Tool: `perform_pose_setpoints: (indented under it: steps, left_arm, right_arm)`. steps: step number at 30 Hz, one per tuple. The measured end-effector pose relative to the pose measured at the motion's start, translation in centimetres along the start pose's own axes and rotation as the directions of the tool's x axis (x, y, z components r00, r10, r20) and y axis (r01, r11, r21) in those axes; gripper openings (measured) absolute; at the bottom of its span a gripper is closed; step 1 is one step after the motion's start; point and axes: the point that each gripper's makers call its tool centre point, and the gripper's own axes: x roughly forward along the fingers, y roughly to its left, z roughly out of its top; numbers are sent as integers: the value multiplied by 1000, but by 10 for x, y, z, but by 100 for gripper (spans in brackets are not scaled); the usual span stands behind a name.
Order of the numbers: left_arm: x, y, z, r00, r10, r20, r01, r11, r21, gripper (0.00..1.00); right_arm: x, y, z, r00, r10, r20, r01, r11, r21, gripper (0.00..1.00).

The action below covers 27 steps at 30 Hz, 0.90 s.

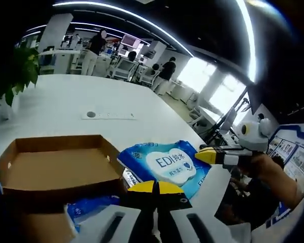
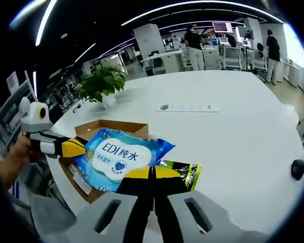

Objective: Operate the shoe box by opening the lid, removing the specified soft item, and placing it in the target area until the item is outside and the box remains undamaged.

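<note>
Already well along, judging by the layout: on the broad white table (image 2: 243, 142), with the brown shoe box (image 1: 55, 167) standing open at its near edge, cardboard looking sound and uncrumpled. Lifted clear of the box interior but hanging partly over one corner of it, so not yet set down in any target area. Blue wipes pack (image 1: 167, 164), soft and glossy, white label in the middle, stretched fairly flat between the two tools. Left to do: carrying it off and laying it on bare table. Left gripper (image 1: 156, 188) jaws pressed together, apparently pinching one edge of the pack; right gripper (image 2: 153, 173) jaws likewise closed, apparently on another edge.
</note>
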Motion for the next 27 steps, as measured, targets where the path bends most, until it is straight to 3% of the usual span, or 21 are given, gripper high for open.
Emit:
perform_pose_setpoints:
  steps: [11,18,26,27]
  left_arm:
    - [44,-21,0,998,-45,-44,47,998,37,0]
    - [63,-12,-9,995,-38,-95,42,998,44,0]
    - [79,8,-20,987,26,-156,-12,996,93,0]
    - [80,10,-21,986,33,-162,-17,995,98,0]
  right_arm:
    - [-9,-45,-13,996,-85,-14,85,996,36,0]
    - [2,-57,-26,994,-96,-45,98,994,43,0]
    - [30,-64,-40,993,-91,-81,93,995,26,0]
    - [40,-73,-43,992,-90,-90,93,995,21,0]
